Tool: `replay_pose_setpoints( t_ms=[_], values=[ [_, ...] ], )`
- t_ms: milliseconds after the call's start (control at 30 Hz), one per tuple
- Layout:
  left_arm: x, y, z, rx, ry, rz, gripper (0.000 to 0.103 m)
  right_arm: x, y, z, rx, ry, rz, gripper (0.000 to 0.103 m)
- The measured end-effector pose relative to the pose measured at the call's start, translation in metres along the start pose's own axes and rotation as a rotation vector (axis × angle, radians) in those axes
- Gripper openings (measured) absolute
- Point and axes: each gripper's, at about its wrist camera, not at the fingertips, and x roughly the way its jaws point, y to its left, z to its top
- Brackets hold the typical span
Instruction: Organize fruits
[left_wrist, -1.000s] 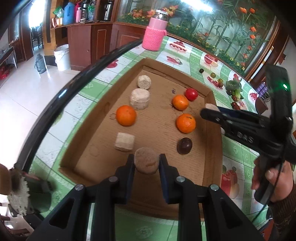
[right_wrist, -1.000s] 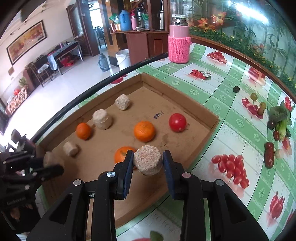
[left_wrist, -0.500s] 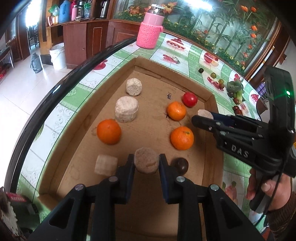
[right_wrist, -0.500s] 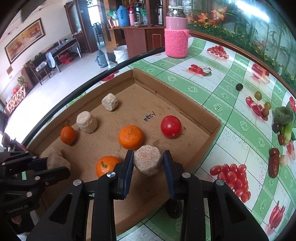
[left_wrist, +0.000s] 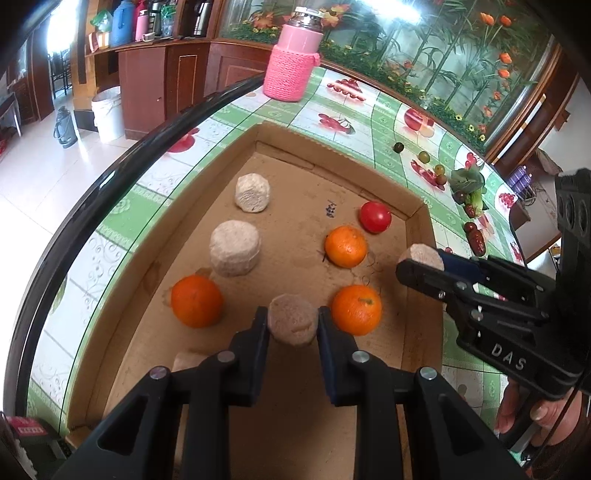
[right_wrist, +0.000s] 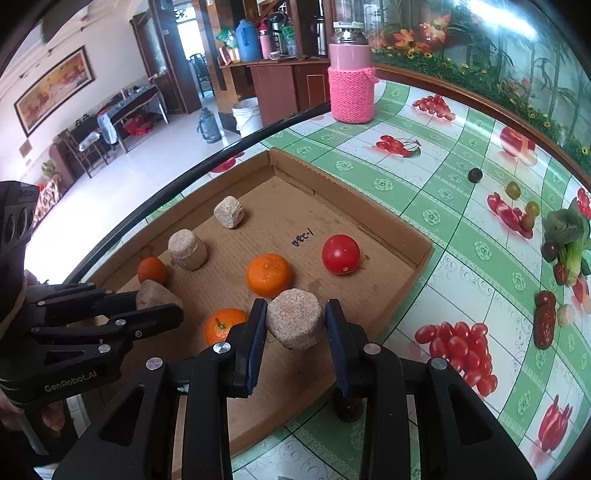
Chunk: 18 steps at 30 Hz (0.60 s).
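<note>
Both our jaws are clamped: left gripper (left_wrist: 293, 325) pinches a tan puck (left_wrist: 291, 324), right gripper (right_wrist: 294, 325) pinches another tan block (right_wrist: 293, 323), both held above the cardboard tray (left_wrist: 424, 258). W/in the tray, from the left cam: red tomato (left_wrist: 375, 216) at 1 o'clock, oranges at 2 (left_wrist: 356, 309), 12 (left_wrist: 345, 246) & 10 (left_wrist: 196, 301), two pale pucks (left_wrist: 235, 248) (left_wrist: 252, 192) at 11. Pink knit-covered flask (left_wrist: 291, 72) sits on the tablecloth beyond the tray.
</note>
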Motion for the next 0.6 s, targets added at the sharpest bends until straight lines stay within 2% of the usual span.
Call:
replay_pose_setpoints(
  t_ms=[200, 400, 600],
  values=[
    [-0.011, -0.004, -0.005, 0.06, -0.005, -0.004, 0.028, -0.012, 0.006, -0.012, 0.043, -0.002, 0.044, 0.031],
    [-0.037, 0.005, -0.027, 0.051, -0.014, -0.026, 0.028, -0.022, 0.038, -0.035, -0.021, 0.034, 0.092, 0.031],
    [-0.046, 0.014, -0.045, 0.024, -0.009, -0.026, 0.028, -0.021, 0.076, -0.057, -0.11, 0.089, 0.146, 0.031]
  ],
)
